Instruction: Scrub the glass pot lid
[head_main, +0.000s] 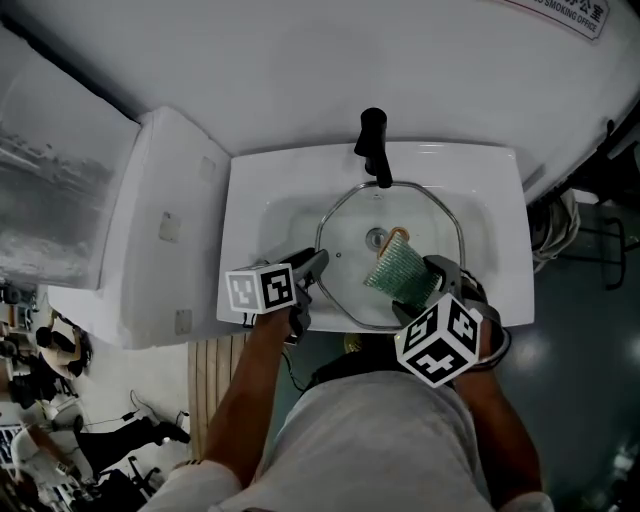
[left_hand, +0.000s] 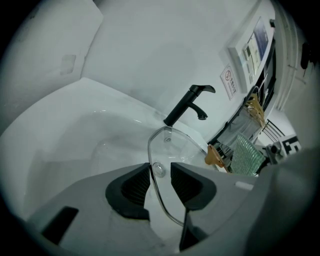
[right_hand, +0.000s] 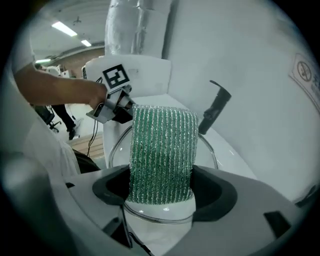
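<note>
A glass pot lid (head_main: 350, 232) with a metal rim lies tilted in the white sink (head_main: 250, 200), below the black faucet (head_main: 374, 145). My left gripper (head_main: 312, 268) is at the lid's left edge. In the left gripper view the lid (left_hand: 172, 145) has its rim running between the jaws of my left gripper (left_hand: 160, 182), which are shut on it. My right gripper (head_main: 422, 290) is shut on a green scrubbing sponge (head_main: 400, 270) that rests on the lid's right half. In the right gripper view the sponge (right_hand: 162, 150) stands up between the jaws of my right gripper (right_hand: 161, 192), over the lid (right_hand: 116, 145).
A white box-like unit (head_main: 165, 230) adjoins the sink on the left. The faucet (left_hand: 187, 105) rises just behind the lid. A wall with a round sign (left_hand: 230, 82) stands behind the sink. A wire rack (head_main: 590, 230) is at the right.
</note>
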